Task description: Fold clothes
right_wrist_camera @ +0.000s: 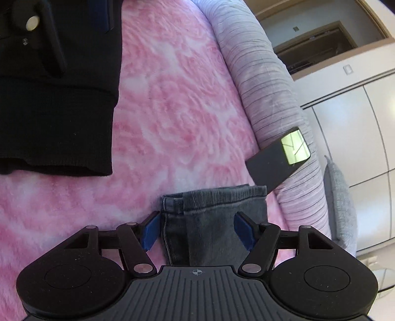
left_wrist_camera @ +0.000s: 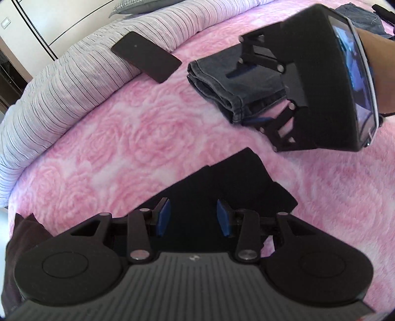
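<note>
A folded grey pair of jeans [left_wrist_camera: 222, 81] [right_wrist_camera: 212, 217] lies on the pink rose-patterned blanket [left_wrist_camera: 123, 138]. My right gripper [left_wrist_camera: 245, 96] [right_wrist_camera: 196, 230] reaches over one end of it, a blue pad on either side of the folded cloth; the jaws stand apart and I see no squeeze on the denim. A black garment with a ribbed hem [left_wrist_camera: 234, 180] [right_wrist_camera: 56, 118] lies flat nearer to me. My left gripper [left_wrist_camera: 193, 217] hovers over it, pads apart, with only flat black cloth showing in the gap.
A dark phone [left_wrist_camera: 145, 56] [right_wrist_camera: 279, 160] leans on the striped rolled duvet [left_wrist_camera: 61, 93] [right_wrist_camera: 261, 81] along the bed's edge. A dark reddish cloth [left_wrist_camera: 22, 237] hangs at the near left. More denim [left_wrist_camera: 358, 14] lies at the far right. Wardrobe doors [right_wrist_camera: 358, 148] stand beyond the bed.
</note>
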`<state>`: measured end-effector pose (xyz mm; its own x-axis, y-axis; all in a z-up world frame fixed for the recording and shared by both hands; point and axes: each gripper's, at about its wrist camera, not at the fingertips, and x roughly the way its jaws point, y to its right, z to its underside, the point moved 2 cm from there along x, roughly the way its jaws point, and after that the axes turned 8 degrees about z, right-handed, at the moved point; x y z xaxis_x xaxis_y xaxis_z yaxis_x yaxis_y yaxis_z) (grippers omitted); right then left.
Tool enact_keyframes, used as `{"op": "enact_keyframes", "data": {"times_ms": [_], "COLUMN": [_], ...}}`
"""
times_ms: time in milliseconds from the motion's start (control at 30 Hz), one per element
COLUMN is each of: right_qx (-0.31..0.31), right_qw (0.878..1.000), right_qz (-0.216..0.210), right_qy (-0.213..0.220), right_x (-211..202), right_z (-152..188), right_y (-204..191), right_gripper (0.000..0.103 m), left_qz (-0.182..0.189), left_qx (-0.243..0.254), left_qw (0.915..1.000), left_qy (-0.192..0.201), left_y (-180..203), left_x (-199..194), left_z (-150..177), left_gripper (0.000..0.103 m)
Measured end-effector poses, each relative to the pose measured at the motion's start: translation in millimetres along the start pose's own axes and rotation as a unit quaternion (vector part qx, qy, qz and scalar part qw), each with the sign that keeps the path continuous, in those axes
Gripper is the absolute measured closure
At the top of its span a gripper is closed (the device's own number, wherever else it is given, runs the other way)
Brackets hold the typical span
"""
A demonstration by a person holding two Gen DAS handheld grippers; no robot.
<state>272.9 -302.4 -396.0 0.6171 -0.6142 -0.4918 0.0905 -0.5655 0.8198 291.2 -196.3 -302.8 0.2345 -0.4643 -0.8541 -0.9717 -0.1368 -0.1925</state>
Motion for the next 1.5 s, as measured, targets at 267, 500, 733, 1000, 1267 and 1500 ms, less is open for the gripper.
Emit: {"op": "enact_keyframes", "data": {"times_ms": [267,500,733,1000,1267,1500], "right_qx": [0.035,-0.009,0.045,0.238,0.476,0.659], "right_qw": [0.999,1.0,0.999,0.971,0.875,0.73], "right_qz": [-0.019,0.011,-0.011,-0.019,0.092,0.148], "right_qy": [-0.012,-0.017,-0.012,0.011,-0.006,-0.105], "right_x": [-7.1,-17.8,-10.4,-45.0,-109.5,-133.2], "right_z": [-0.3,-2.4,1.5,12.3,142.0,336.9], "right_y": [7.8,-11.6,1.5,99.5,237.8,269.2], "right_gripper": [0.077,0.071,0.084,0.092,0.093,0.092], "left_qz": [0.006,0.01,0.007,0.01,0.013,0.053], "left_qx": [-0.005,0.001,0.008,0.032,0.056,0.132], "left_qw": [0.9999,0.9999,0.9999,0.9994,0.9981,0.9895], "left_qy": [-0.006,-0.005,0.0,0.0,0.019,0.026], "left_y": [0.8,3.2,4.2,18.4,68.4,160.6], "left_x": [0.3,-2.5,-4.3,-10.9,-12.7,10.1], "left_z": [2.1,1.4,1.6,-15.8,-82.8,-159.2], "left_gripper": [0.066,0.066,0.066,0.066,0.066,0.066]}}
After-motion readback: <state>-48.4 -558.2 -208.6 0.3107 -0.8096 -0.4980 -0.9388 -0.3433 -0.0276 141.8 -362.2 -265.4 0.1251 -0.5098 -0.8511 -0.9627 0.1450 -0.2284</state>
